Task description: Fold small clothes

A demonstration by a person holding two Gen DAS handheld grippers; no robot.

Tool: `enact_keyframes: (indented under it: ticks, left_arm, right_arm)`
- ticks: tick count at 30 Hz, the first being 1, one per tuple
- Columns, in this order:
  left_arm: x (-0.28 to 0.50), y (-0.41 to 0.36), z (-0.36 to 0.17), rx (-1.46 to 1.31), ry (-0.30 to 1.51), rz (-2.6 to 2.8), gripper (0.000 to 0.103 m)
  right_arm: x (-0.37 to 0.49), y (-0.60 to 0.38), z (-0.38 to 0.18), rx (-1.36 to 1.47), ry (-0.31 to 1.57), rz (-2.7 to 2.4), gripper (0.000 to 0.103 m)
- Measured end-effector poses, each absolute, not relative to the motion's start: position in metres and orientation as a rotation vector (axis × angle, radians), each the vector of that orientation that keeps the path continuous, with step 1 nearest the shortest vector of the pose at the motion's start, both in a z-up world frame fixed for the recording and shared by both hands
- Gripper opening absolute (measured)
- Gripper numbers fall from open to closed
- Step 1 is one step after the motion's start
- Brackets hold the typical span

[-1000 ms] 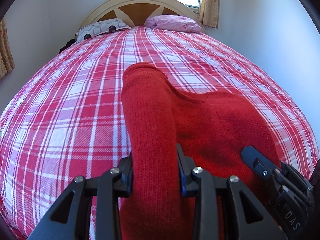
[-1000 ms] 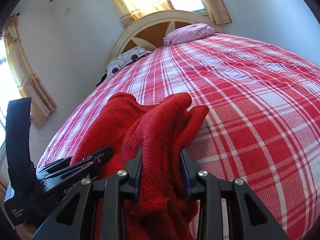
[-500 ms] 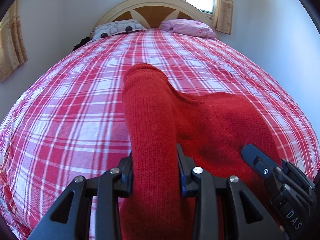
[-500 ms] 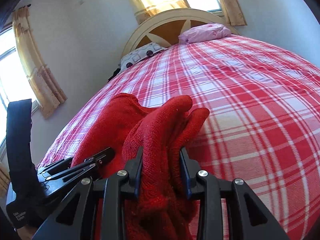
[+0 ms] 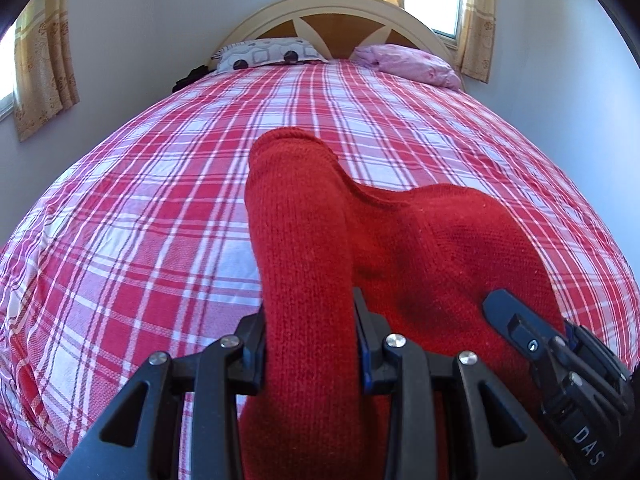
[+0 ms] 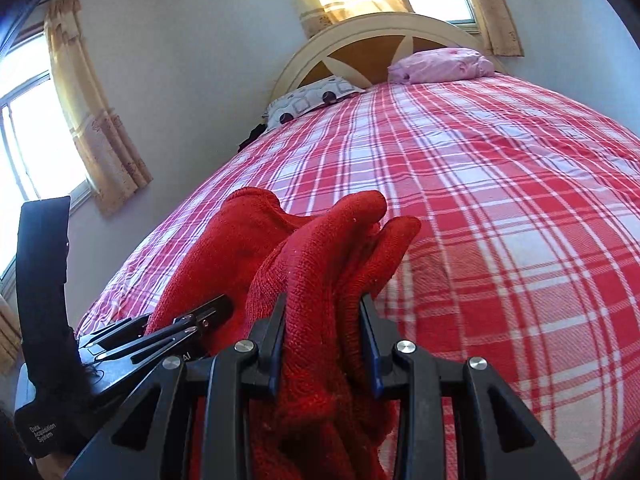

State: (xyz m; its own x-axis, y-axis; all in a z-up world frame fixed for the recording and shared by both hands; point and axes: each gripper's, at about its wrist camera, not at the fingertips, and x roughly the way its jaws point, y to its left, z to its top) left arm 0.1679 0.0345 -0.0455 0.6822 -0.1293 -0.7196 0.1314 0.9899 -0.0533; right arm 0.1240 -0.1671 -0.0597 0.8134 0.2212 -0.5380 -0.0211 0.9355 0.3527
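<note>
A red knitted garment (image 5: 432, 240) is held between both grippers above the plaid bed. My left gripper (image 5: 310, 320) is shut on one thick fold of it, which sticks out forward past the fingers. My right gripper (image 6: 322, 320) is shut on a bunched part of the same garment (image 6: 320, 248). The right gripper shows at the lower right of the left wrist view (image 5: 560, 360). The left gripper shows at the lower left of the right wrist view (image 6: 168, 328). The fingertips of both are hidden in the cloth.
The bed (image 5: 140, 200) has a red and white plaid cover. A patterned pillow (image 5: 268, 50) and a pink bundle (image 5: 408, 64) lie by the headboard (image 5: 340, 24). Walls stand close on both sides, with curtained windows (image 6: 92, 120).
Both grippers have risen and tilted up with the garment still held; more of the walls, headboard and windows shows now. The grip on the cloth is the same.
</note>
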Motion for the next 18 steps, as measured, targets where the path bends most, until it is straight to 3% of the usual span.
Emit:
enact_keyframes:
  ticks: [18]
  left_arm:
    - [0.206,0.087,-0.038,0.01,0.765,-0.048,0.035]
  right_arm:
    - [0.182,-0.111,-0.049,0.333,0.59,0.221,0.033]
